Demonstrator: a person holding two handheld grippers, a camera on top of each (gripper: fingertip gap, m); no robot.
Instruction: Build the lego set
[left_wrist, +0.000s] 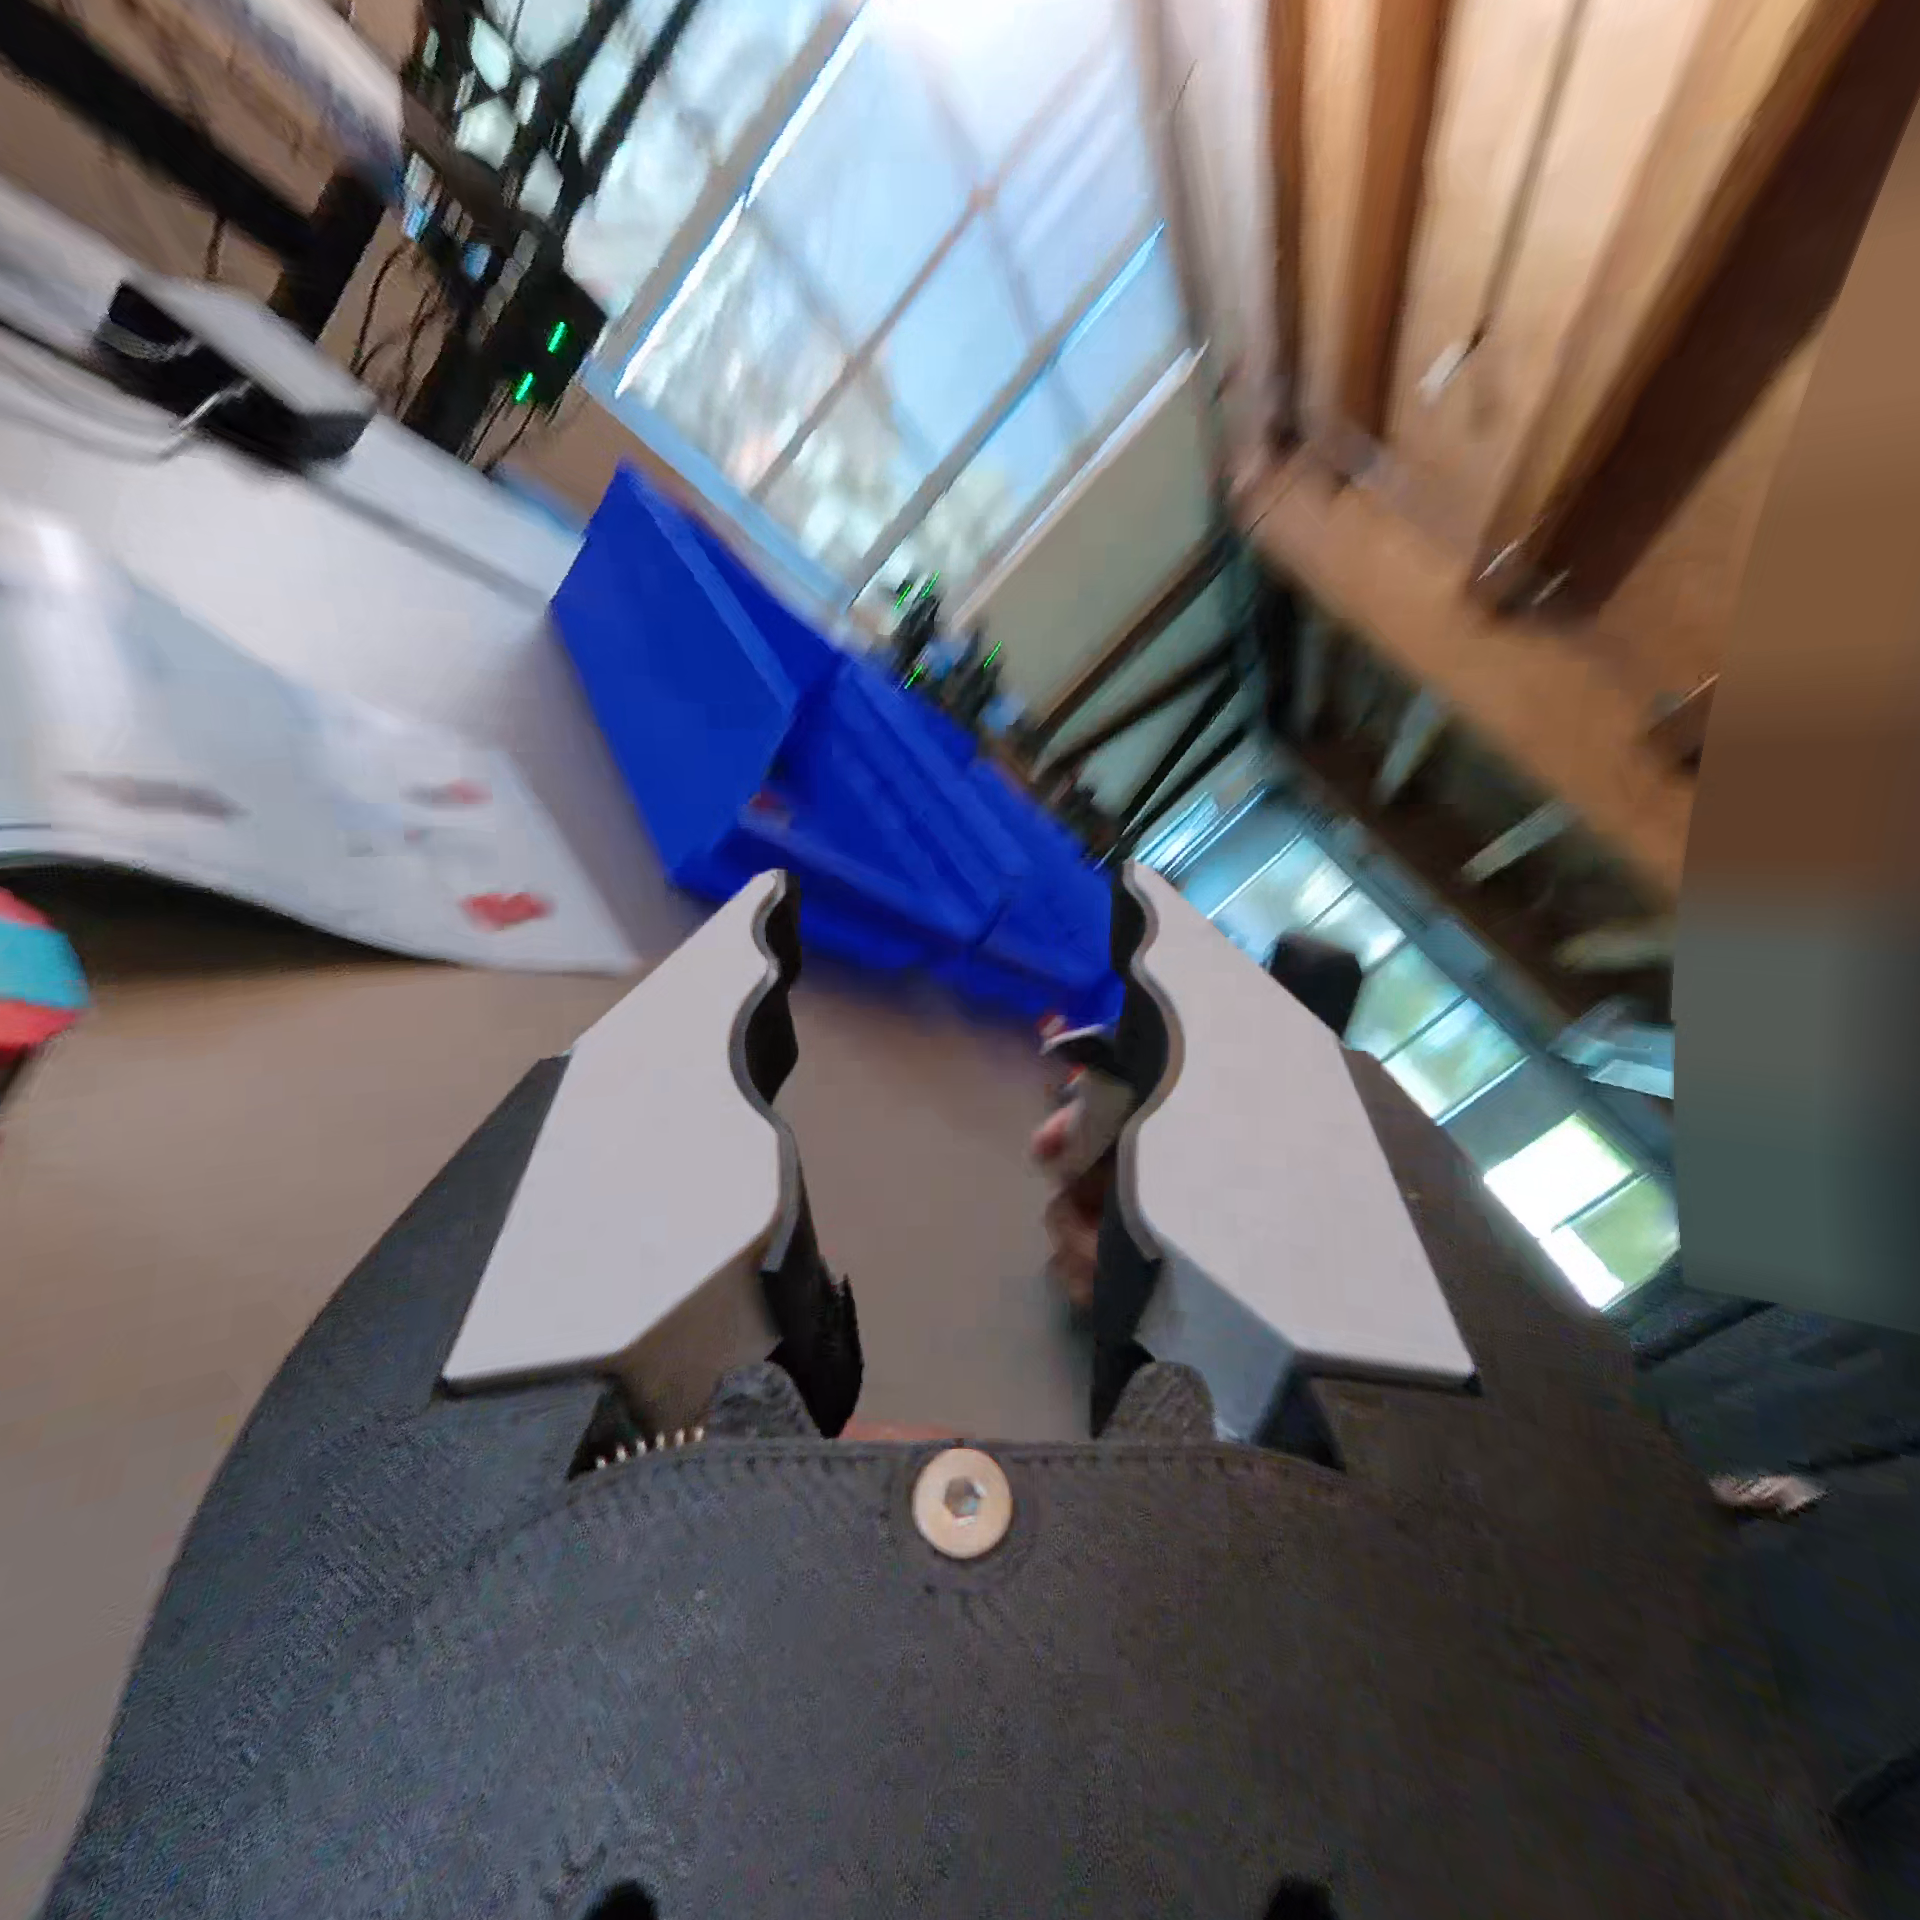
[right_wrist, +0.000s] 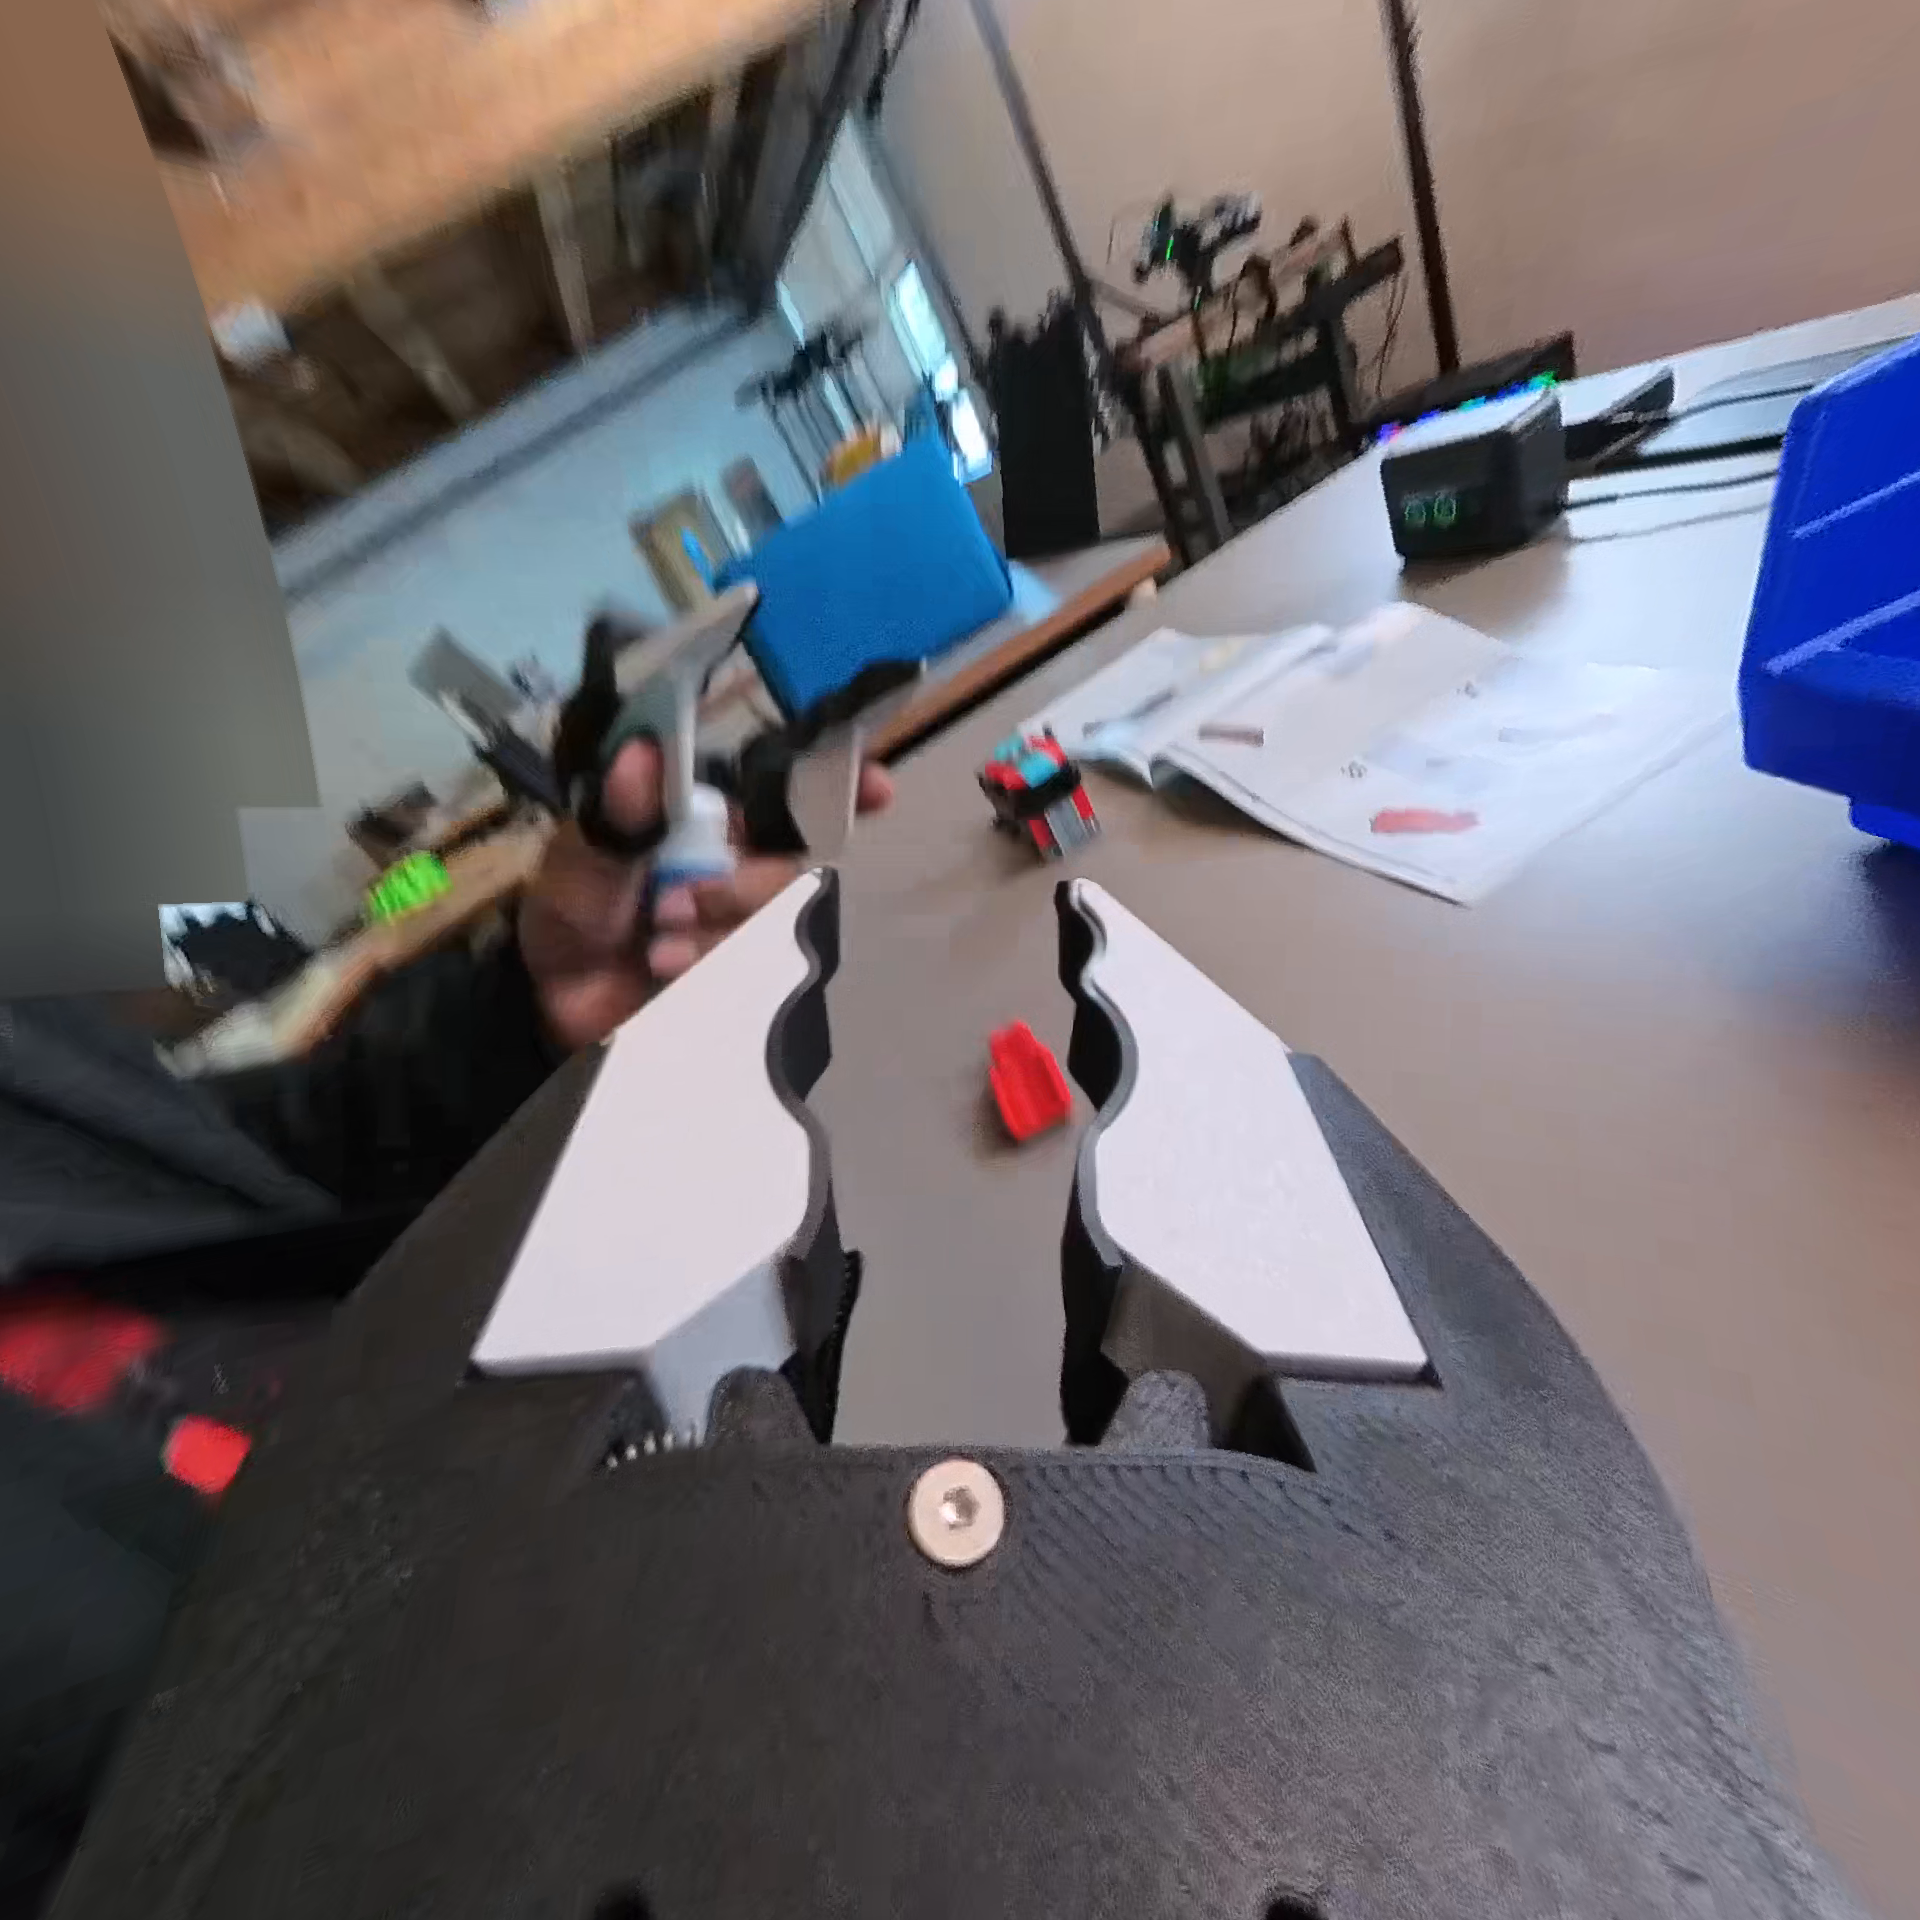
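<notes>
My right gripper (right_wrist: 945, 888) is open and empty, low over the brown table (right_wrist: 1455, 1143). A small red Lego piece (right_wrist: 1029, 1081) lies on the table between its fingers, close to the right one. A partly built red, teal and grey Lego model (right_wrist: 1039, 795) stands farther ahead. My left gripper (left_wrist: 951, 894) is open and empty, tilted and raised. It faces the blue bins (left_wrist: 831, 779). The left view is blurred. The model's edge (left_wrist: 31, 977) shows at its far left.
An open instruction booklet (right_wrist: 1403, 738) lies right of the model. A blue bin (right_wrist: 1839, 603) stands at the right edge, with a black device (right_wrist: 1475, 488) behind. A hand (right_wrist: 603, 935) holds the other gripper up past the table's left edge. The gap from one gripper's tips to the other's is roughly 12 cm.
</notes>
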